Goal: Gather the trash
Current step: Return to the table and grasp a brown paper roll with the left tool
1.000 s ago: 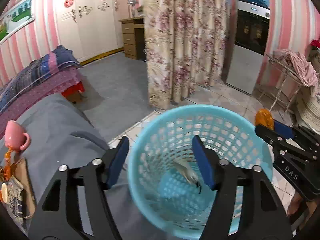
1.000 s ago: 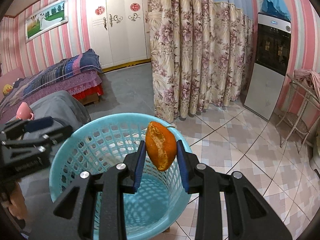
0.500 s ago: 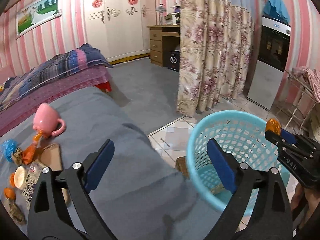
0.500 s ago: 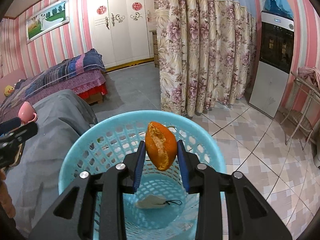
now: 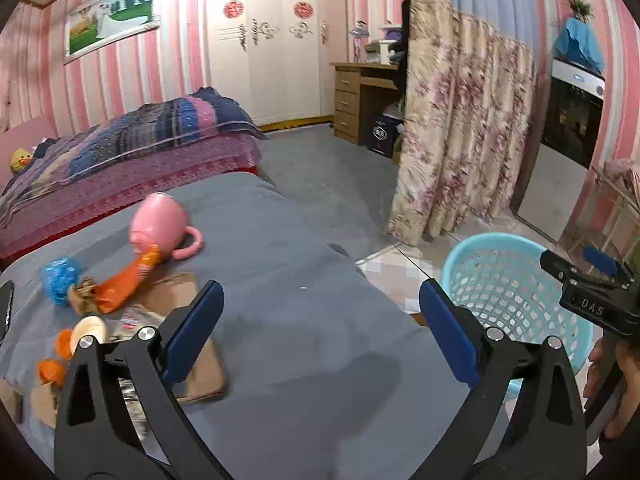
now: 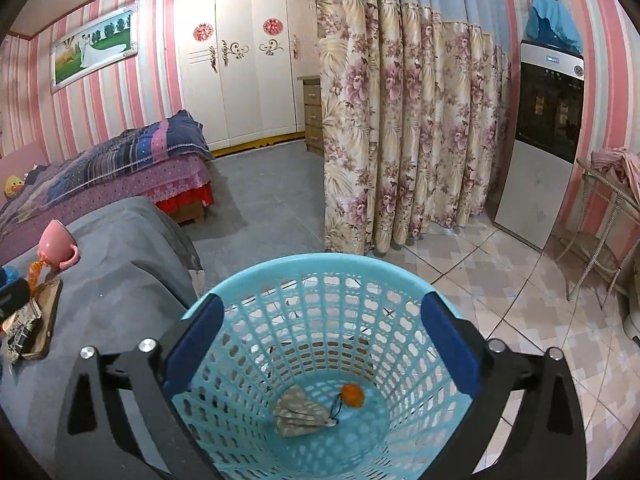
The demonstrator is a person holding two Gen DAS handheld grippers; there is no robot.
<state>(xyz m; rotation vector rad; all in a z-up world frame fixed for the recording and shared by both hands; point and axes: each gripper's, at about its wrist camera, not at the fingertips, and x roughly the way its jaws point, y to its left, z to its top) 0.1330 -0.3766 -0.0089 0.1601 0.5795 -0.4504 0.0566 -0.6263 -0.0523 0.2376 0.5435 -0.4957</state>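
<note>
Grey cloth (image 5: pixel 304 264) covers the big table under your left gripper (image 5: pixel 320 332). Its jaws are opening wide with nothing between them. Your right gripper (image 6: pixel 322 344) hangs over the blue basket (image 6: pixel 320 268), jaws opening too, nothing held. Down in the basket lie a grey mask (image 6: pixel 300 410) and an orange peel (image 6: pixel 352 395). More trash (image 5: pixel 120 284) sits by the pink cup (image 5: pixel 158 228).

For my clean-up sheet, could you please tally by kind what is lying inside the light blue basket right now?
Inside the basket:
Orange peel piece: 1
Grey patterned fabric item with a dark string, possibly a face mask: 1
Total: 2
</note>
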